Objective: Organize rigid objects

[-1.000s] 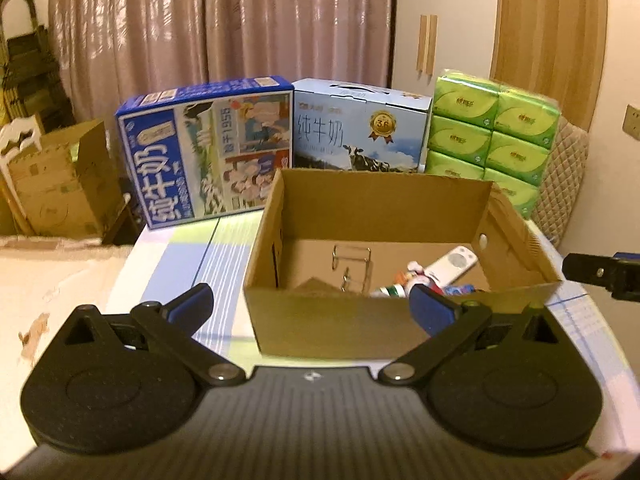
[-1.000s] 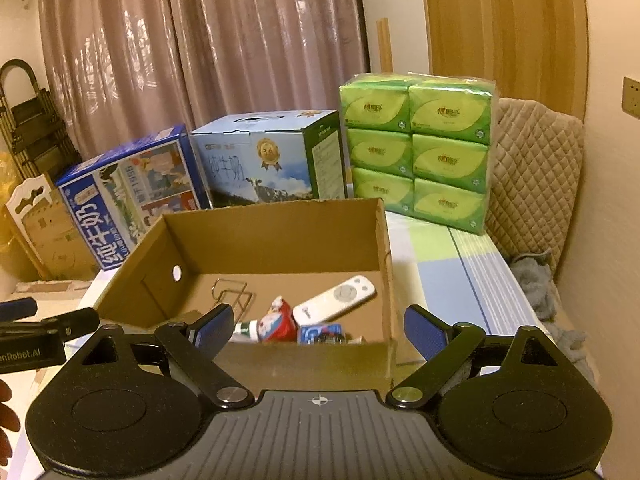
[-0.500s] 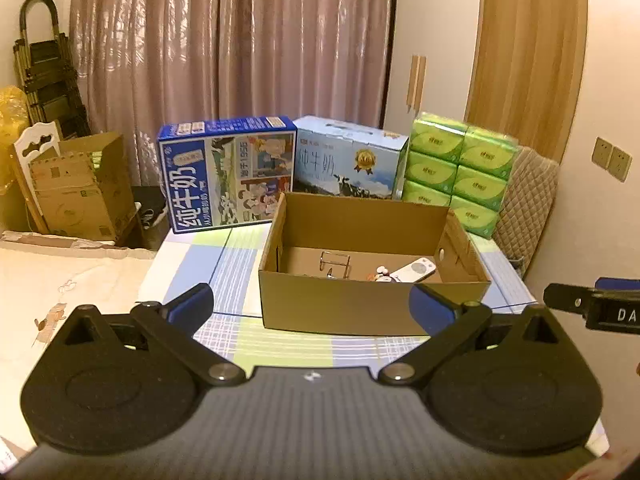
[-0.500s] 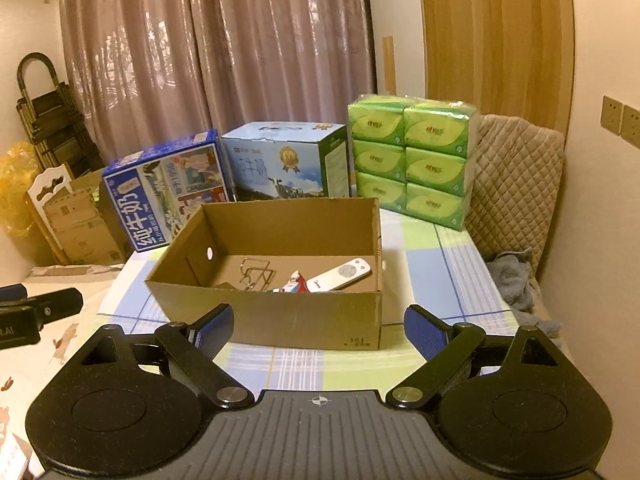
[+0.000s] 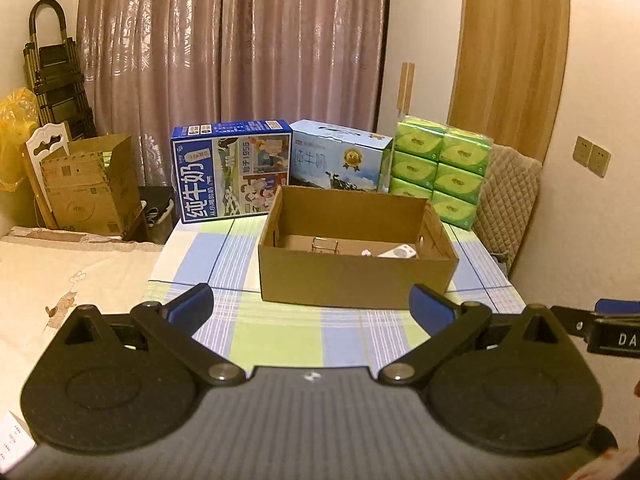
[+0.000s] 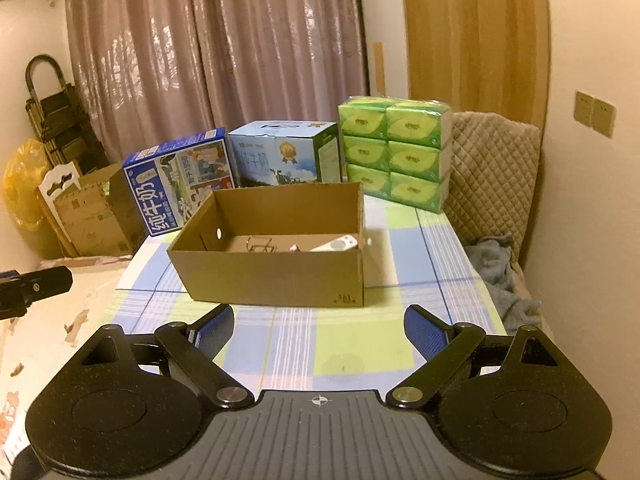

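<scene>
An open cardboard box [image 5: 352, 280] [image 6: 276, 276] stands on the checked tablecloth [image 5: 280, 332]. Inside it I see a white remote [image 5: 400, 252] [image 6: 336, 244], a wire rack [image 5: 324, 245] [image 6: 260, 245] and part of a small white item. My left gripper [image 5: 310, 306] is open and empty, held back from the box's front wall. My right gripper [image 6: 318, 326] is open and empty, also back from the box. The right gripper's side shows at the right edge of the left wrist view [image 5: 600, 328].
Behind the box stand a blue milk carton case [image 5: 232, 172], a light blue milk case [image 5: 340, 158] and stacked green tissue packs [image 5: 440, 168]. A padded chair [image 6: 492, 172] with a grey cloth [image 6: 500, 264] is at the right. Cardboard boxes [image 5: 84, 184] sit at the left.
Both grippers have pulled back and up from the cardboard box. The box now looks smaller and farther away, with more tablecloth in front. Both grippers stay open and empty.
</scene>
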A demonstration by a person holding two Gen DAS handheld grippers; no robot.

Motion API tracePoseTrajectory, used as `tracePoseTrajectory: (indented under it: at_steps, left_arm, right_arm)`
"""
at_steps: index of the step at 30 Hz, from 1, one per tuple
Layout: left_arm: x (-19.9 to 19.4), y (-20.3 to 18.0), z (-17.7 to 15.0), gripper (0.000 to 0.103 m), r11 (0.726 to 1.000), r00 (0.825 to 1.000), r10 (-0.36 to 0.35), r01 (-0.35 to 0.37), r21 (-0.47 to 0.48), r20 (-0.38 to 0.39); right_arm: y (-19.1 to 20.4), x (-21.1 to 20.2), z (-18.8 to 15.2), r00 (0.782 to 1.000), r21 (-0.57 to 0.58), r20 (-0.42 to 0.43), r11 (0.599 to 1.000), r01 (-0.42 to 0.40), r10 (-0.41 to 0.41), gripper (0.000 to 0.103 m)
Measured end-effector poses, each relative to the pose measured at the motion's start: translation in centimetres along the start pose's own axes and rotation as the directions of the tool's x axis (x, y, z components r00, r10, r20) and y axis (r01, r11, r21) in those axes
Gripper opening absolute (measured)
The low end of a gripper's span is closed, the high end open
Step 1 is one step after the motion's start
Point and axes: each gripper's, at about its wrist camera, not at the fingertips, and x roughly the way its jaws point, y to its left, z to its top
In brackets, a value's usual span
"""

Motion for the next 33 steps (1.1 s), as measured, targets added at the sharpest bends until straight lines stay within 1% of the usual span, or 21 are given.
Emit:
tracePoseTrajectory:
  at_steps: [6,12,18,24,28,33]
  left_arm:
    - [-1.8,-1.0,-1.1,0.102,1.0,1.0,0.006,-0.006,0.019,-0.008]
    - [-3.1,-1.5,-1.9,0.102,0.999,1.0,0.02,-0.019,0.041,-0.01]
    - [-2.5,-1.2,-2.7,0.102,0.999,0.999,0.027,-0.025,0.042,-0.044]
    - [-1.8,-0.8,-3.6,0.102,0.999,0.997,0.019,-0.016,0.036,-0.069]
    - [-1.4,-0.6,-4.1,0.102,0.999,0.996,0.027,-0.023,0.04,-0.08]
    - [0.1,-0.9,-4.7,0.102,0.999,0.993,0.025,-0.019,0.051,-0.117]
  right_arm:
    - [0.0,-1.9,-1.9,1.0,-0.002,-0.021,1.0,-0.014,0.014,0.089]
    - [0.6,-2.7,-2.9,0.999,-0.015,-0.029,1.0,-0.025,0.025,0.089]
    - [1.1,-2.4,-3.6,0.999,-0.023,-0.045,0.999,-0.026,0.025,0.089]
    - [1.5,-1.7,-3.6,0.998,-0.025,-0.054,0.999,-0.032,0.03,0.089]
    - [2.1,-1.1,-3.8,0.998,-0.05,-0.062,0.998,-0.034,0.031,0.089]
    - [1.8,0.2,-4.1,0.997,-0.051,-0.079,0.998,-0.024,0.02,0.089]
